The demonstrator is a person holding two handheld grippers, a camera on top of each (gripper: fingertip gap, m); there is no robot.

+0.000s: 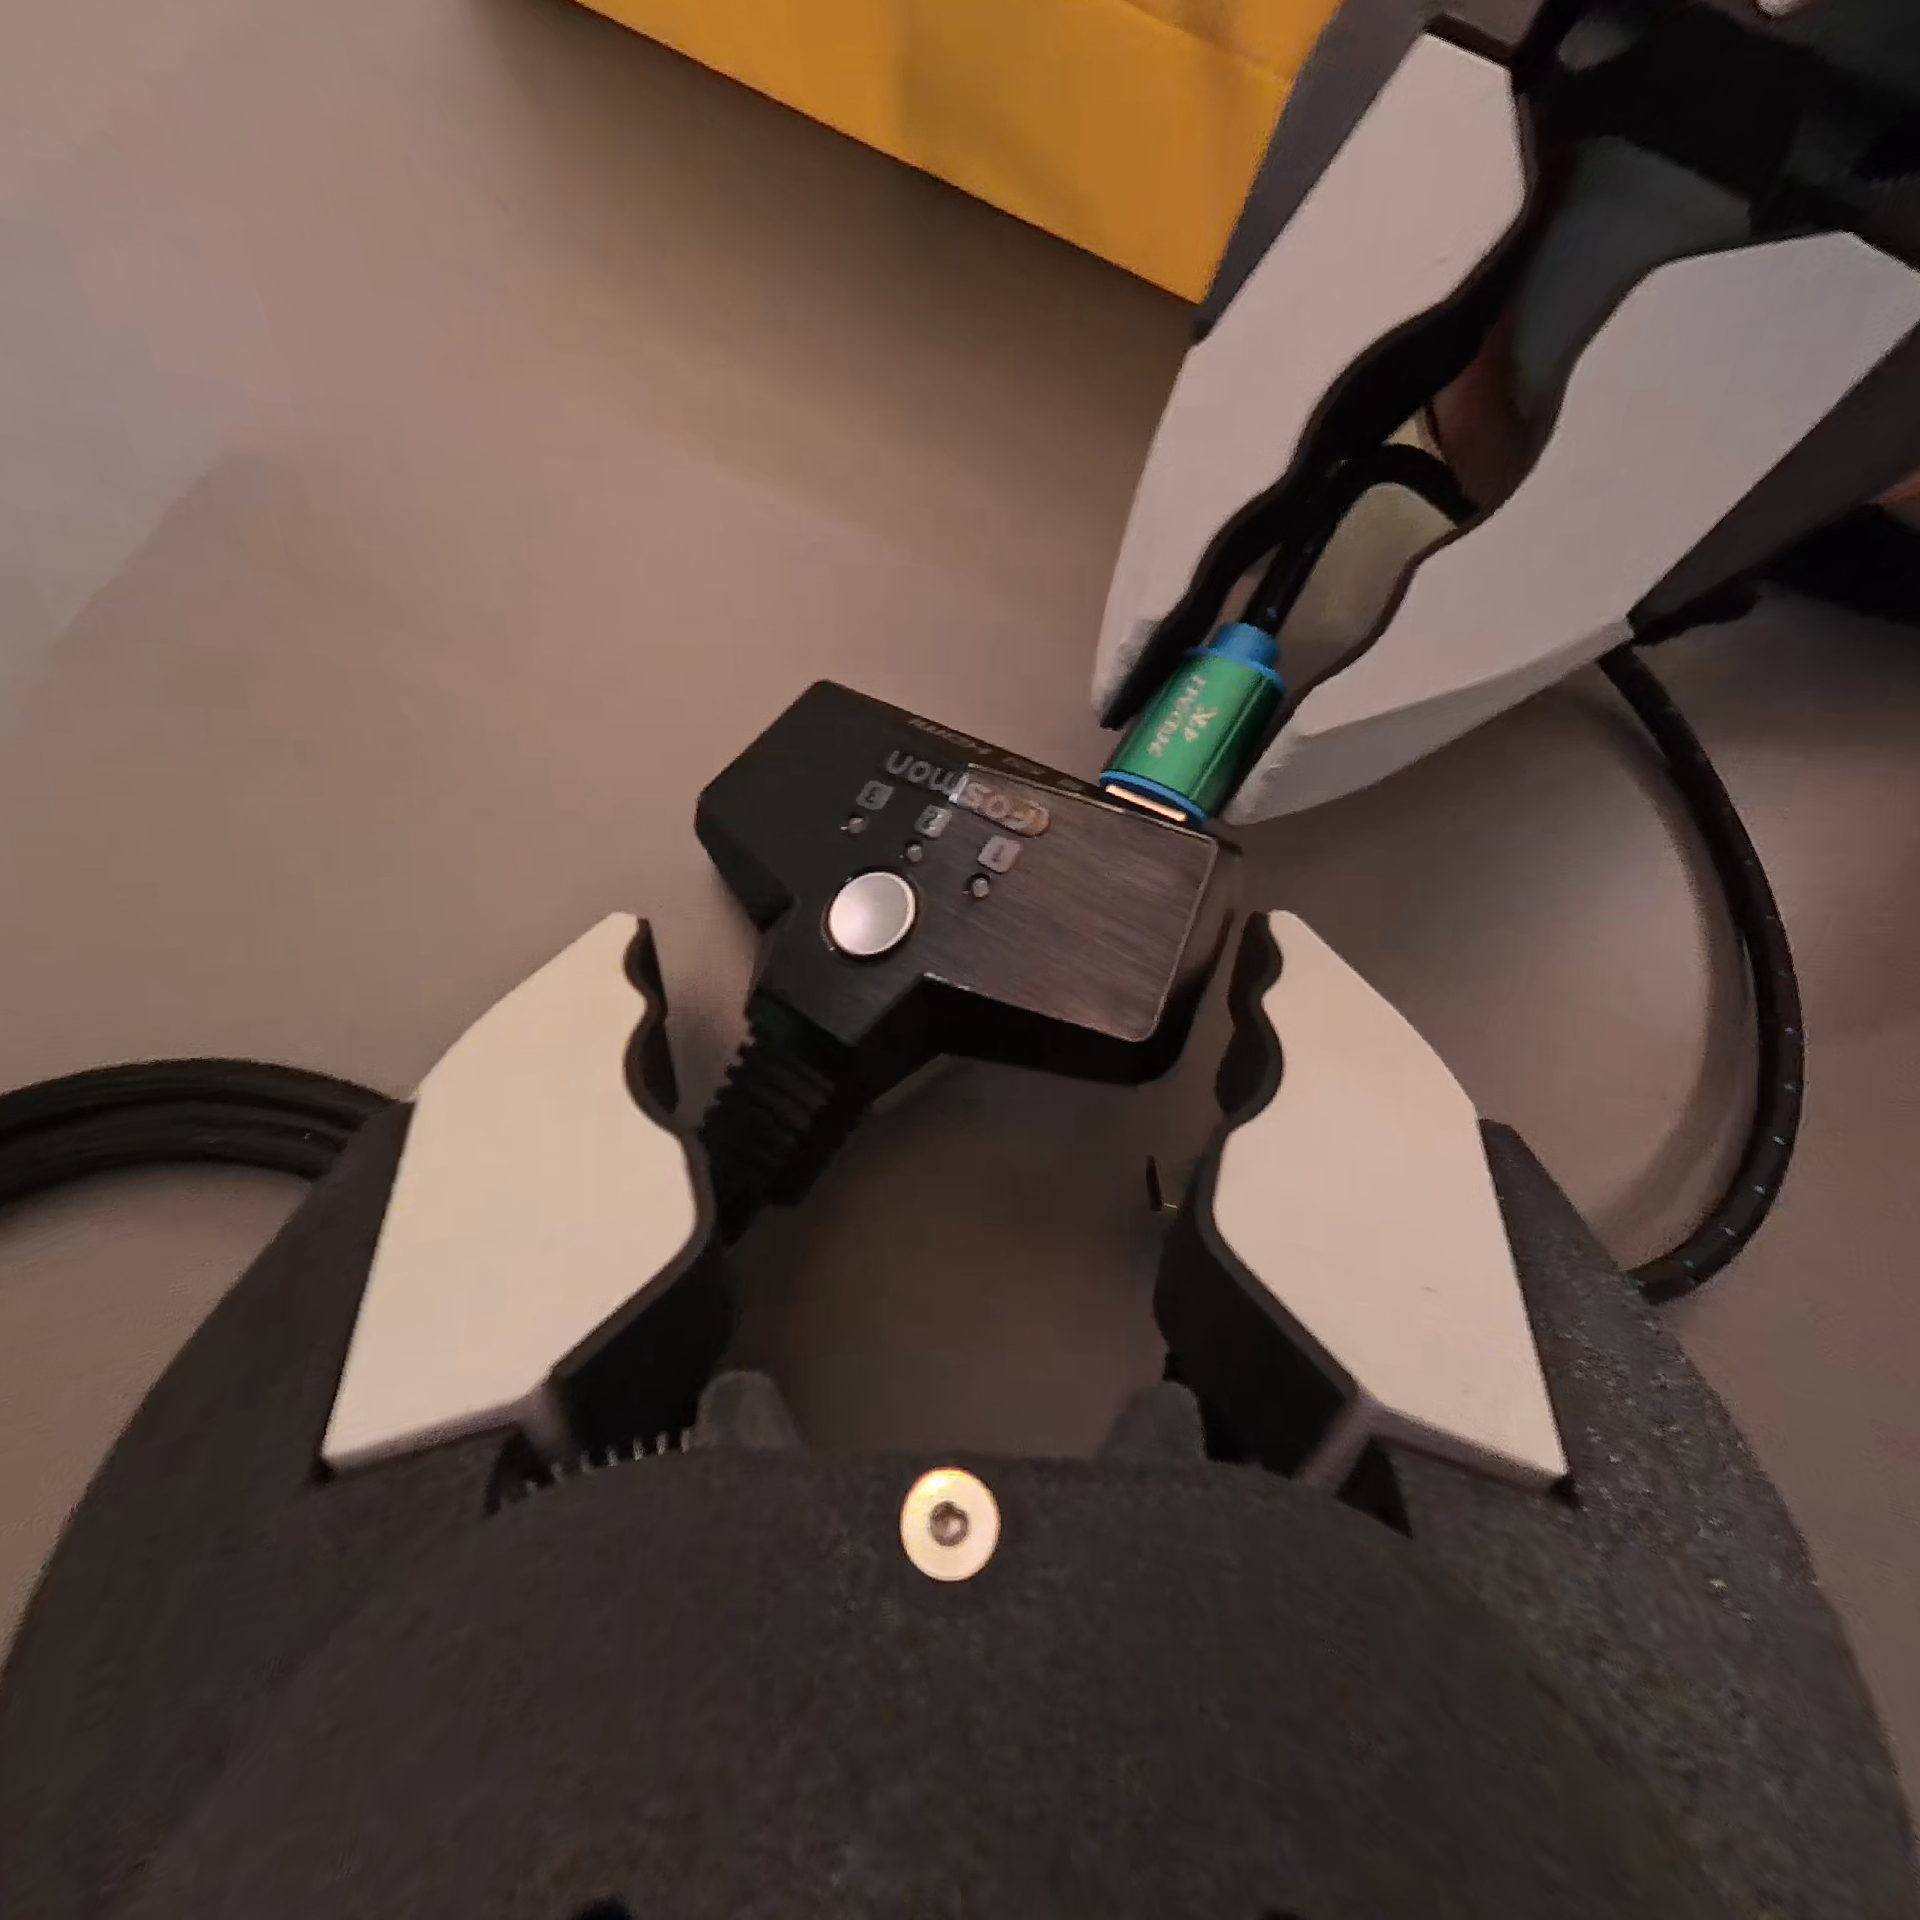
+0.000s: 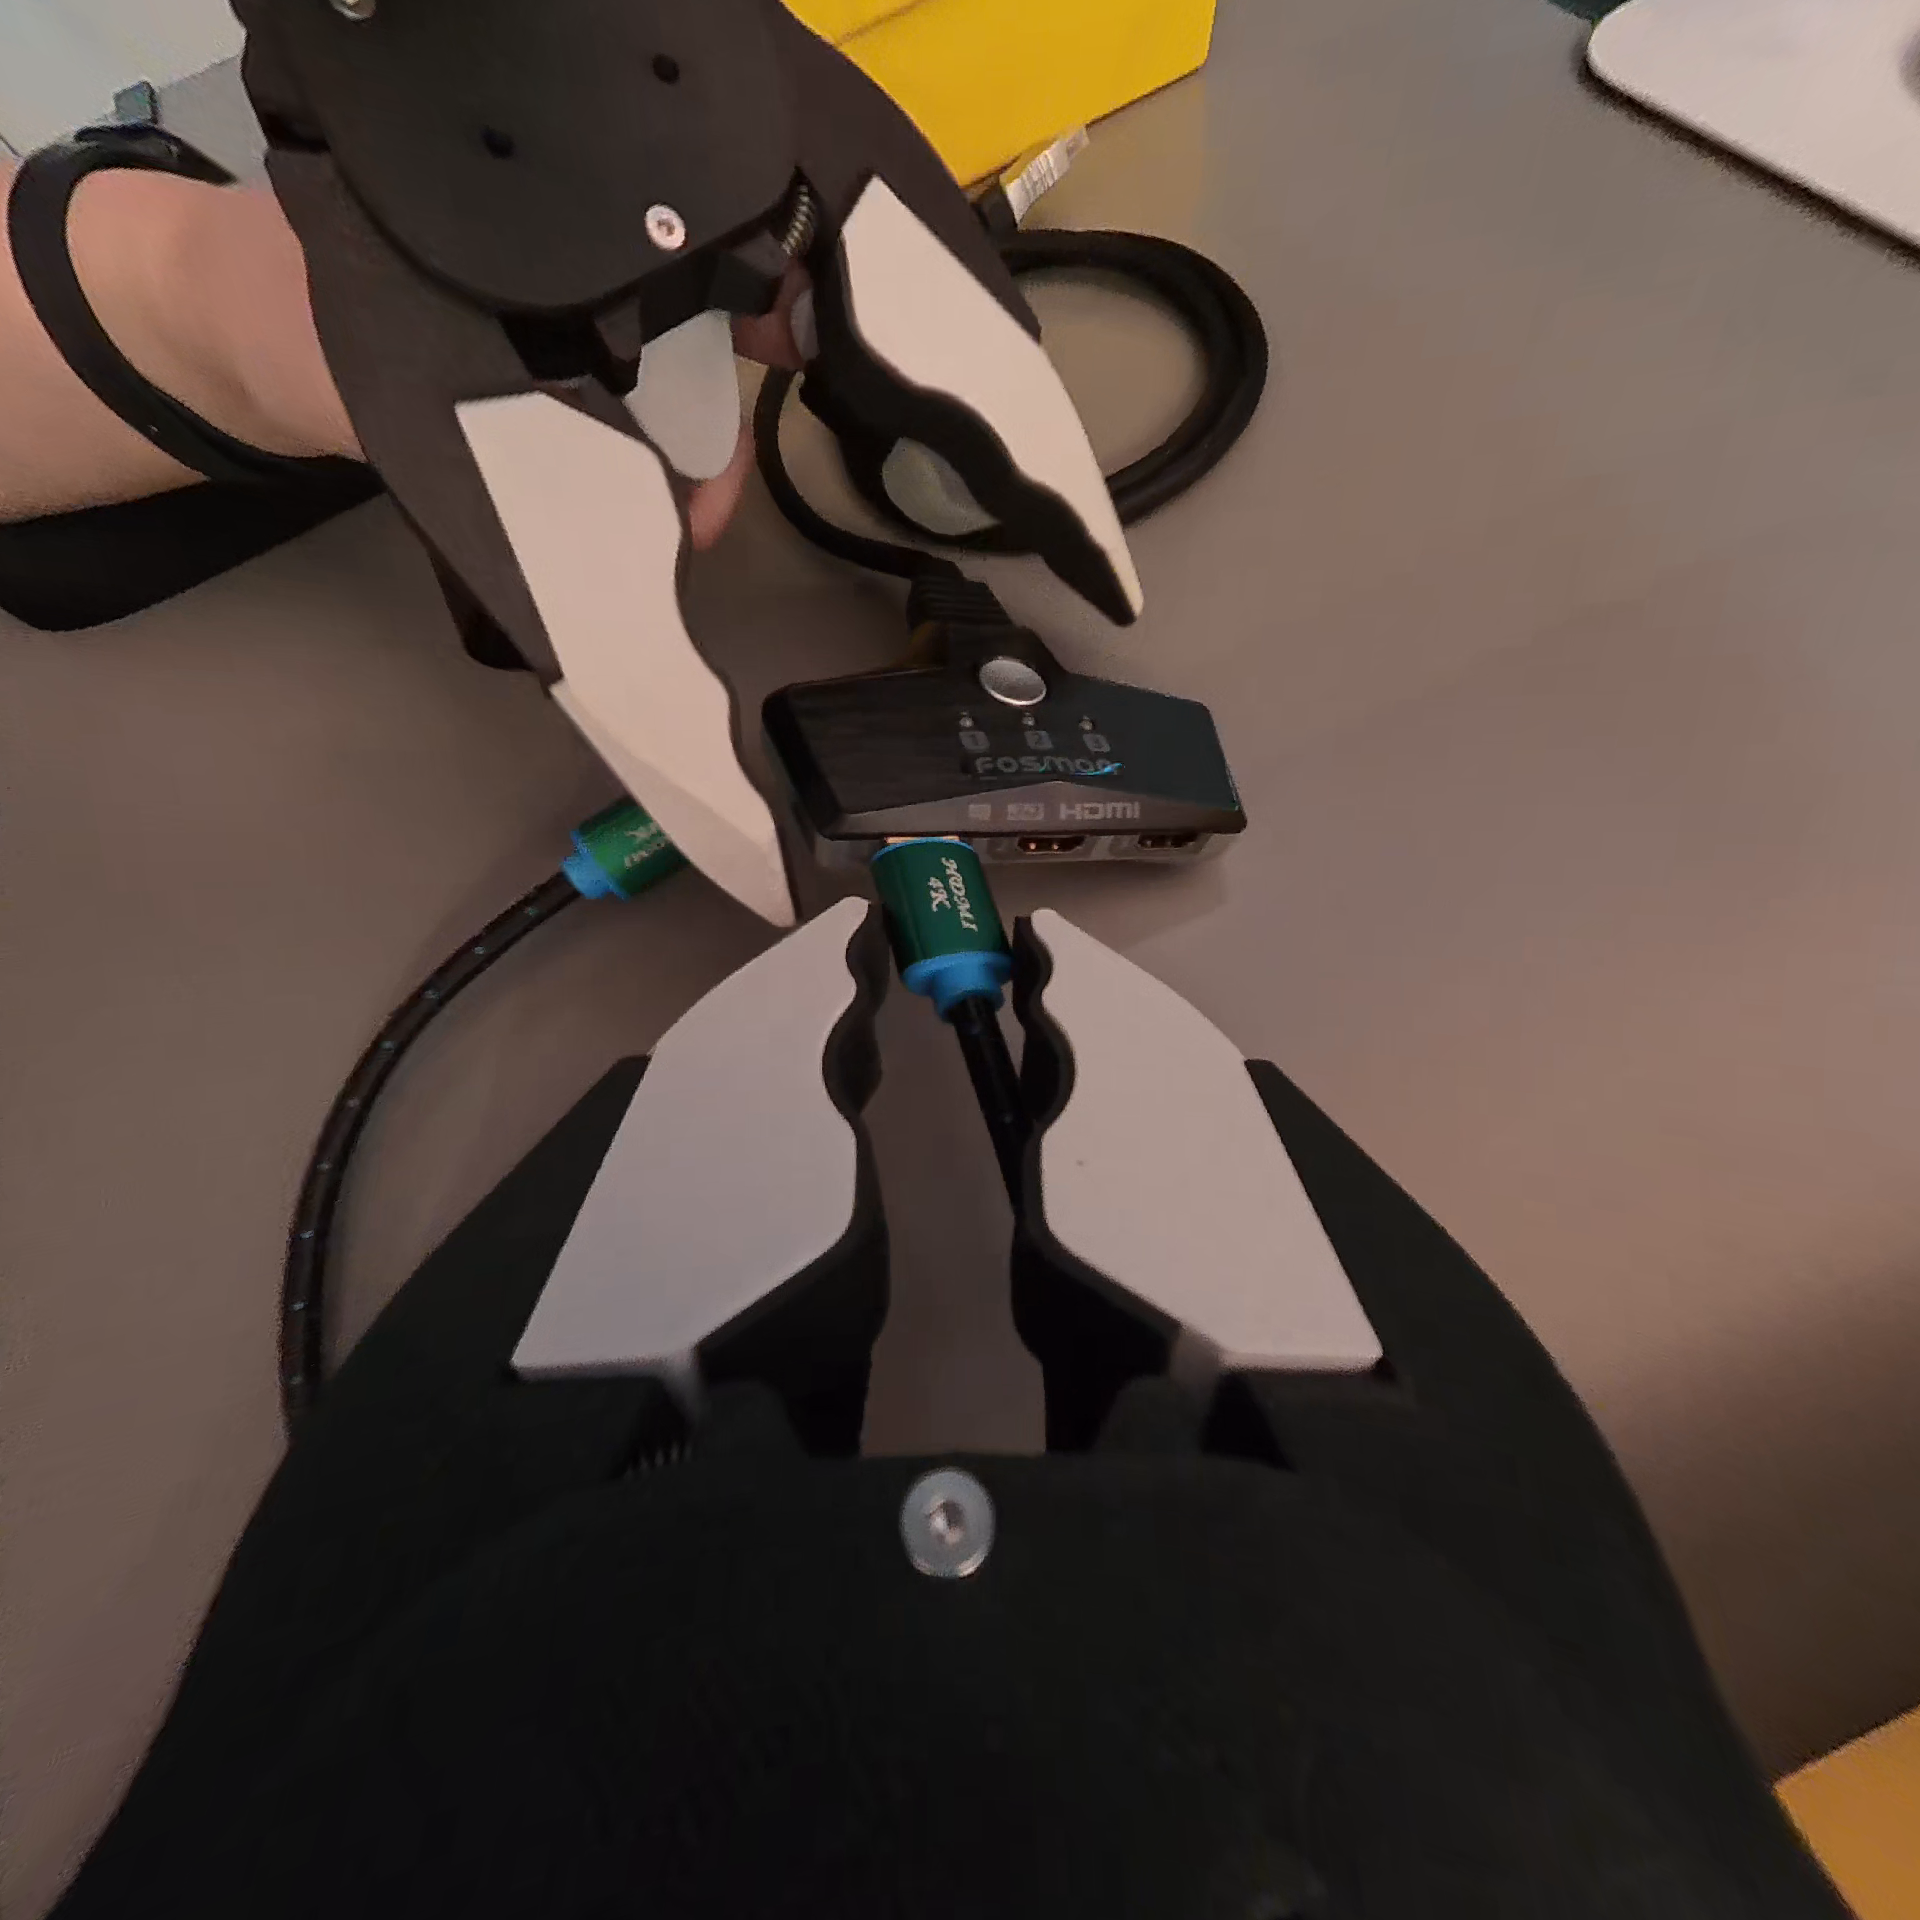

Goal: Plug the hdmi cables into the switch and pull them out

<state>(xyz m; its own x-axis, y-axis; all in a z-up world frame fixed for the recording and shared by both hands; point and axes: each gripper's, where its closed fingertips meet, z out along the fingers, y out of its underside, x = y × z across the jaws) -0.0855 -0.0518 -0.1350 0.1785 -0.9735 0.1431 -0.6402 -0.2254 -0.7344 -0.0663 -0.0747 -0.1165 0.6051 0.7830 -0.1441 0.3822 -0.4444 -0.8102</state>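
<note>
Switch (image 2: 1003, 764) lies flat on grey table (image 2: 1507, 727). Right tool (image 2: 948, 914) clamps green HDMI plug (image 2: 938, 909), its metal tip at the switch's leftmost port; whether seated, cannot tell. Left tool (image 1: 951, 925) open, fingers straddling the switch's cable end. Second green plug (image 2: 623, 847) lies on the table, left.

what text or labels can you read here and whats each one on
I won't quote any writing; this is where it stands.
switch, top: a brand mark and three small marks by its lights.
switch, front edge: a printed line above the ports.
green plug in the right tool: script lettering on its sleeve.
second green plug, lying apart: lettering, blurred.
white sticker by the yellow box: too small to read.
</note>
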